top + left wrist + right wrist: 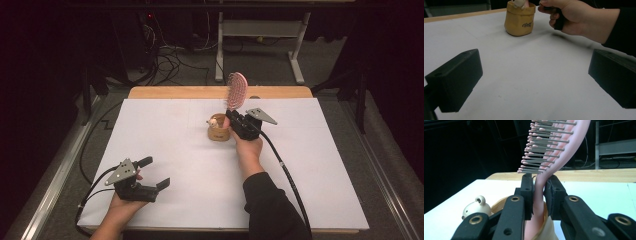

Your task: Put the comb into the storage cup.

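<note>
A pink hairbrush [237,89] stands upright, bristle head up, with its handle going down into a small tan pouch [219,132] at the middle of the white sheet. My right gripper [234,116] is shut on the handle just below the bristles; in the right gripper view the hairbrush [564,145] rises between the two pads of that gripper [539,185]. A small cream figure [475,208] pokes out of the pouch [496,206]. My left gripper [156,172] rests open at the near left, nothing between its jaws [534,75]. The pouch [520,18] lies far ahead of it.
The white sheet [200,165] covers a wooden table whose far edge [175,92] shows beyond it. Metal rails run along both sides. Behind stand a desk frame [260,30] and floor cables [170,65]. The right hand [574,15] is beside the pouch.
</note>
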The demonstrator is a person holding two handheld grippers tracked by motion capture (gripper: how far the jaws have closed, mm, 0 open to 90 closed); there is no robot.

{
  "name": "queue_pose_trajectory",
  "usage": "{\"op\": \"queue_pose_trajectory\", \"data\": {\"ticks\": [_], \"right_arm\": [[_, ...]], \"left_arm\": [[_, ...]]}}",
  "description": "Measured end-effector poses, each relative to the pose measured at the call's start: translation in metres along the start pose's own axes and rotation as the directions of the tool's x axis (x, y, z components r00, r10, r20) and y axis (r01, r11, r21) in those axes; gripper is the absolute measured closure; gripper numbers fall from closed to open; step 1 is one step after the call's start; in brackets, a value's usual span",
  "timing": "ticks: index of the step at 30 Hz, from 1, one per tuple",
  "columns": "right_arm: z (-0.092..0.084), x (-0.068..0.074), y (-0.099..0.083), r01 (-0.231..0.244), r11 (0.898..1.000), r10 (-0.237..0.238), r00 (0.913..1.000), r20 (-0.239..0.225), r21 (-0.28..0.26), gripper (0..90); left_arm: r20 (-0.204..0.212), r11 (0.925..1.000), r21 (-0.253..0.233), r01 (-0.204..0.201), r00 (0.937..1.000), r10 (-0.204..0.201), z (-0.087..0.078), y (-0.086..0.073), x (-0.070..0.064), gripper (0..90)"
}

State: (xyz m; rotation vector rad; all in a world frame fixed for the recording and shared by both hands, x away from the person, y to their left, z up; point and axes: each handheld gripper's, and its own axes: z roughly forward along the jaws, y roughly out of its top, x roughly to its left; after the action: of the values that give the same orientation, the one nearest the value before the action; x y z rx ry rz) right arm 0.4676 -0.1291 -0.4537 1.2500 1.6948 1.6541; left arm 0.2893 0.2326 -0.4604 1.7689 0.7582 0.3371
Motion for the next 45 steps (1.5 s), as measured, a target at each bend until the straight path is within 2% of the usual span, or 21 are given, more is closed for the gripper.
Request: {"op": "queue_pose_trajectory", "data": {"ticks": [21,45], "right_arm": [[-0.0007,-0.0061,0.0032,-0.010,1.000,0.010,0.9999,0.009,0.017,73.7],[-0.0006,-0.0059,0.0039,0.003,1.000,-0.003,0.9999,0.012,0.022,69.5]], "left_arm": [[0.003,1.0000,0.008,0.000,1.0000,0.000,0.0010,-0.0009,0.0000,0.0],[0.012,1.0000,0.000,0.001,0.9999,-0.001,0.0005,-0.0005,-0.0001,0.0]]}}
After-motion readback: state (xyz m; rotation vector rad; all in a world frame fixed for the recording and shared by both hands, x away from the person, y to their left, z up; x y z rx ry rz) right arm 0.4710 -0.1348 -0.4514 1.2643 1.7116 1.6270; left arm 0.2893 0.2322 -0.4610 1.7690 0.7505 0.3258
